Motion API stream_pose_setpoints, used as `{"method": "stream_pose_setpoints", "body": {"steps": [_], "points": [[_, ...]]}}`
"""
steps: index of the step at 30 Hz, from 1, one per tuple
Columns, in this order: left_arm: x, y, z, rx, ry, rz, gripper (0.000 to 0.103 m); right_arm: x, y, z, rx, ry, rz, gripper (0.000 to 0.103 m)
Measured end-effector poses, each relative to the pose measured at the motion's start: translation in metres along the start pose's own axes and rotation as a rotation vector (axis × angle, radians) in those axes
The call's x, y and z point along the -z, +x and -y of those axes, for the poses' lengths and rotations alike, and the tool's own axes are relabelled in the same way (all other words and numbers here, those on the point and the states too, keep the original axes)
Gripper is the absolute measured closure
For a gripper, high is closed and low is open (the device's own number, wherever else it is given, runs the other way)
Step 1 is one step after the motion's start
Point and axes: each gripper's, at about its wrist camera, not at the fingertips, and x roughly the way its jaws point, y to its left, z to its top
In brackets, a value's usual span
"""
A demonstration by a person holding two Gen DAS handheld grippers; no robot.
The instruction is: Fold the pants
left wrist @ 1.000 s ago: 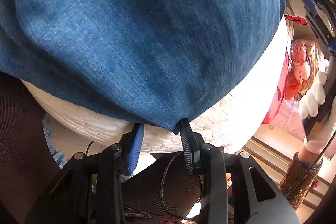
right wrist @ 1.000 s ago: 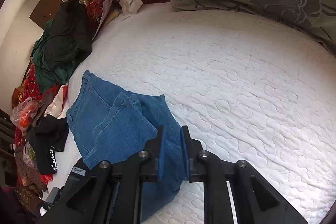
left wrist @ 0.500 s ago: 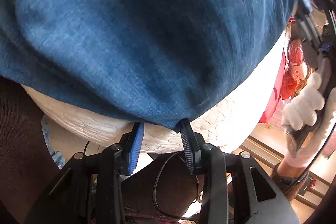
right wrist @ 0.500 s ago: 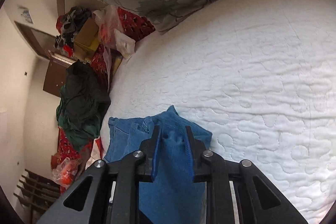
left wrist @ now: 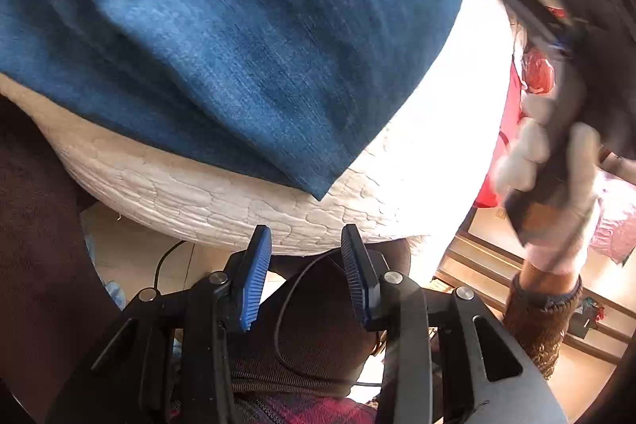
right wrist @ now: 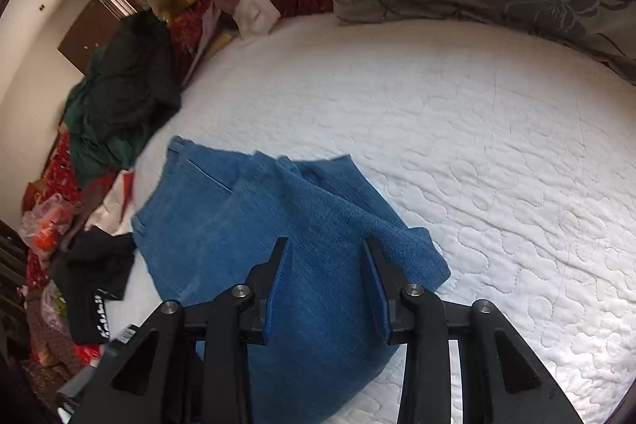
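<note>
Both grippers have let go since a second ago: the left gripper (left wrist: pixel 306 267) no longer pinches the denim corner, and the right gripper (right wrist: pixel 324 285), which had cloth clamped between its fingers, now hangs with its fingers spread and nothing between them. The left fingers stand apart too, just off the corner of the blue jeans (right wrist: pixel 254 225).

These jeans lie on the bed (right wrist: pixel 477 153), near its edge, doubled over into a thick bundle with the waistband end toward the dark green clothes (right wrist: pixel 119 98) piled beside the bed. Their top layer looks rumpled, with a ridge running across it.

My guess is that the fold has just been laid down. To finish it well, press the ridge flat and square the loose corner with the layer beneath before taking a new hold for any further fold.
</note>
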Motion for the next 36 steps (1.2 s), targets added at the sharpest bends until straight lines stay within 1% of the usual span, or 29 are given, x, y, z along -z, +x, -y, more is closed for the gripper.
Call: {"method": "stream_pose_setpoints", "body": {"steps": [1,2,3,4,5,6,7,8,9,10,13,14,15,16,17,19,21,24,26,29,31,32,33,35,36], "points": [[0.003,-0.011,-0.001,0.012,0.011,0.024,0.069,0.002,0.006,-0.001,0.019,-0.001,0.003,0.066],[0.006,-0.024,-0.003,0.024,0.02,0.051,0.069,0.0,0.0,-0.007,0.027,0.0,0.027,0.065],[0.007,-0.039,-0.007,0.032,0.024,0.086,0.069,-0.003,-0.006,-0.012,0.008,0.008,0.035,0.062],[0.007,-0.054,-0.013,0.038,0.019,0.127,0.068,-0.006,-0.014,-0.017,-0.026,0.014,0.048,0.062],[0.005,-0.068,-0.021,0.045,0.005,0.166,0.068,-0.009,-0.023,-0.024,-0.042,0.006,0.073,0.062],[0.001,-0.081,-0.028,0.05,-0.008,0.196,0.068,-0.012,-0.031,-0.03,-0.038,-0.008,0.1,0.06],[-0.004,-0.089,-0.033,0.06,-0.019,0.219,0.068,-0.014,-0.037,-0.036,-0.035,-0.019,0.117,0.058],[-0.01,-0.096,-0.037,0.072,-0.035,0.238,0.068,-0.018,-0.04,-0.04,-0.039,-0.027,0.131,0.053],[-0.015,-0.1,-0.039,0.086,-0.049,0.248,0.068,-0.021,-0.04,-0.045,-0.044,-0.03,0.141,0.052],[-0.022,-0.1,-0.038,0.095,-0.046,0.25,0.068,-0.025,-0.038,-0.048,-0.048,-0.032,0.148,0.052],[-0.043,-0.092,-0.034,0.032,-0.046,0.263,0.068,-0.038,-0.019,-0.056,-0.04,-0.021,0.155,0.052],[-0.048,-0.085,-0.036,0.01,-0.058,0.254,0.068,-0.041,-0.009,-0.053,-0.038,-0.007,0.139,0.052],[-0.054,-0.079,-0.044,-0.011,-0.082,0.235,0.068,-0.043,0.006,-0.052,-0.02,0.005,0.104,0.052],[-0.058,-0.069,-0.053,-0.01,-0.11,0.21,0.068,-0.042,0.02,-0.046,0.016,0.016,0.057,0.053],[-0.062,-0.061,-0.062,0.001,-0.134,0.186,0.068,-0.041,0.031,-0.043,0.038,0.02,0.032,0.052],[-0.06,-0.063,-0.072,0.058,-0.162,0.18,0.068,-0.043,0.03,-0.047,0.054,0.009,0.041,0.051],[-0.056,-0.07,-0.072,0.065,-0.138,0.176,0.068,-0.045,0.02,-0.051,0.057,0.005,0.031,0.051],[-0.04,-0.083,-0.071,0.063,-0.077,0.185,0.068,-0.047,-0.005,-0.057,0.042,0.005,0.075,0.051],[-0.028,-0.098,-0.078,0.106,-0.057,0.201,0.068,-0.049,-0.019,-0.064,0.017,0.007,0.106,0.05],[-0.015,-0.132,-0.099,0.151,-0.051,0.283,0.068,-0.059,-0.027,-0.086,-0.011,-0.031,0.11,0.047],[-0.008,-0.156,-0.121,0.178,-0.078,0.36,0.068,-0.067,-0.023,-0.106,-0.022,-0.074,0.091,0.047],[-0.004,-0.166,-0.137,0.193,-0.108,0.399,0.067,-0.071,-0.019,-0.116,-0.025,-0.095,0.081,0.047],[-0.001,-0.176,-0.154,0.211,-0.151,0.432,0.061,-0.075,-0.015,-0.125,-0.029,-0.109,0.07,0.047],[-0.002,-0.194,-0.196,0.279,-0.252,0.486,0.052,-0.082,-0.004,-0.143,-0.042,-0.127,0.046,0.047],[-0.004,-0.201,-0.215,0.311,-0.297,0.507,0.051,-0.086,0.002,-0.152,-0.045,-0.135,0.034,0.047]]}}
